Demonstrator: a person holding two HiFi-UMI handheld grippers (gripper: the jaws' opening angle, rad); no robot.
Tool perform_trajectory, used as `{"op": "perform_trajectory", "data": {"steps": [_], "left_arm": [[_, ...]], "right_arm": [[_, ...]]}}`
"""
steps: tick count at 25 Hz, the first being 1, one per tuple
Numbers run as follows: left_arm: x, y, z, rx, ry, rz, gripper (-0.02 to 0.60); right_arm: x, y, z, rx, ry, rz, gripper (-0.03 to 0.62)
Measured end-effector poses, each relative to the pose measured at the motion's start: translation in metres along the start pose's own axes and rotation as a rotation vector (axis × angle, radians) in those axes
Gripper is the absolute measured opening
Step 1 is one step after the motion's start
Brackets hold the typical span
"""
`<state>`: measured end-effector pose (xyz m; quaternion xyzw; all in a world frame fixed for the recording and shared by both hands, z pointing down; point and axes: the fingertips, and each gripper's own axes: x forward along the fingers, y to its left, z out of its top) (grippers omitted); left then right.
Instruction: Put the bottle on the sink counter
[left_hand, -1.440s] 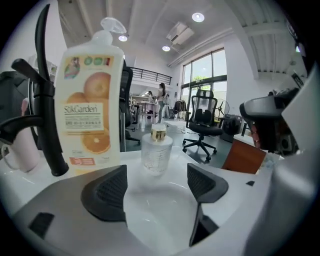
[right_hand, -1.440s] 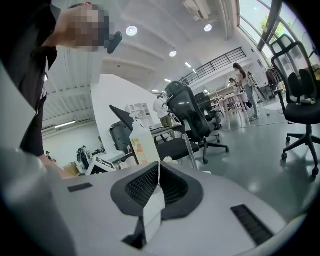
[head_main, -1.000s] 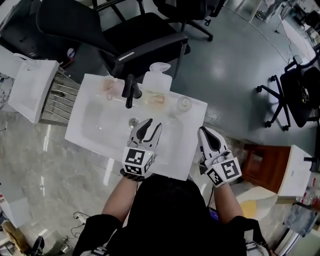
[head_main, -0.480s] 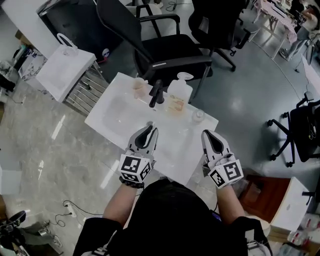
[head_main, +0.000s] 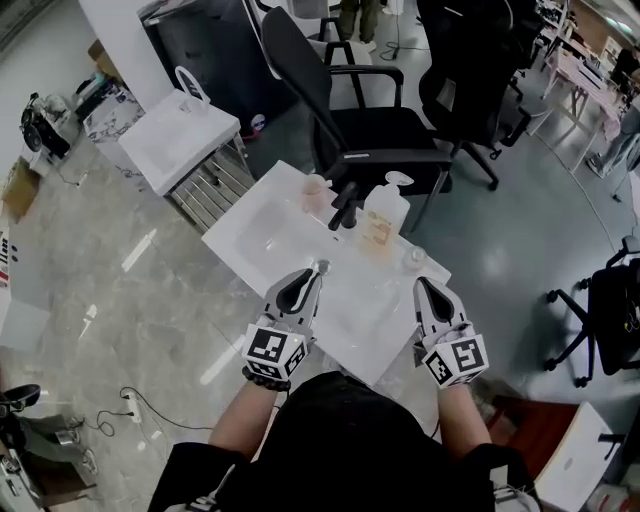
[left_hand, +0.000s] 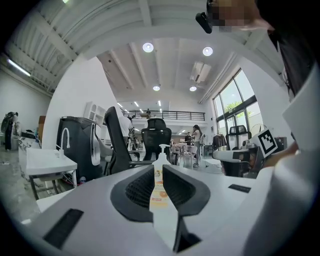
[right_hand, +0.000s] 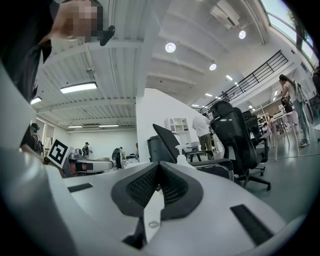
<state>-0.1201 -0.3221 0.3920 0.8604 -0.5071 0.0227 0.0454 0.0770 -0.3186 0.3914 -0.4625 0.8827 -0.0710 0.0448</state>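
A clear pump bottle (head_main: 383, 220) with an orange label stands upright on the white sink counter (head_main: 236, 240), right of the black faucet (head_main: 343, 206). In the left gripper view the bottle (left_hand: 161, 159) shows far off, beyond the jaws. My left gripper (head_main: 305, 279) hovers over the basin's near side, shut, with nothing in it (left_hand: 159, 172). Over the counter's front right edge, my right gripper (head_main: 426, 289) is also shut and empty (right_hand: 159, 167). Both grippers are well apart from the bottle.
A pinkish cup (head_main: 315, 190) stands left of the faucet and a small clear piece (head_main: 414, 258) lies at the counter's right corner. Black office chairs (head_main: 385, 135) stand behind the counter. A second white sink unit (head_main: 178, 138) is at the left. Cables (head_main: 150, 410) lie on the floor.
The left jaws went from open to shut with nothing between them. Both grippers drew back toward the counter's front edge. The bottle stayed on the counter.
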Motion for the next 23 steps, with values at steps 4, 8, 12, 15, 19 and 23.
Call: {"op": "perform_trajectory", "data": {"steps": [4,8,12,15,19,23], "left_arm": [[-0.009,0.002,0.000,-0.006,-0.002,0.036,0.062],[-0.013,-0.003,-0.003,-0.019,0.004,0.047,0.062],[-0.011,-0.005,-0.005,-0.026,0.005,0.049,0.063],[-0.009,-0.006,-0.006,-0.026,0.006,0.044,0.062],[-0.006,-0.006,-0.007,-0.026,0.010,0.043,0.063],[-0.002,-0.005,-0.006,-0.027,0.009,0.043,0.063]], "right_arm": [[0.004,0.005,0.001,-0.005,0.004,0.034,0.029],[0.003,0.007,0.002,-0.007,0.009,0.056,0.029],[0.004,0.006,0.003,-0.013,0.013,0.065,0.029],[0.005,0.004,0.003,-0.015,0.012,0.065,0.029],[0.006,0.003,0.002,-0.017,0.019,0.068,0.029],[0.008,0.001,0.002,-0.017,0.022,0.066,0.029]]}}
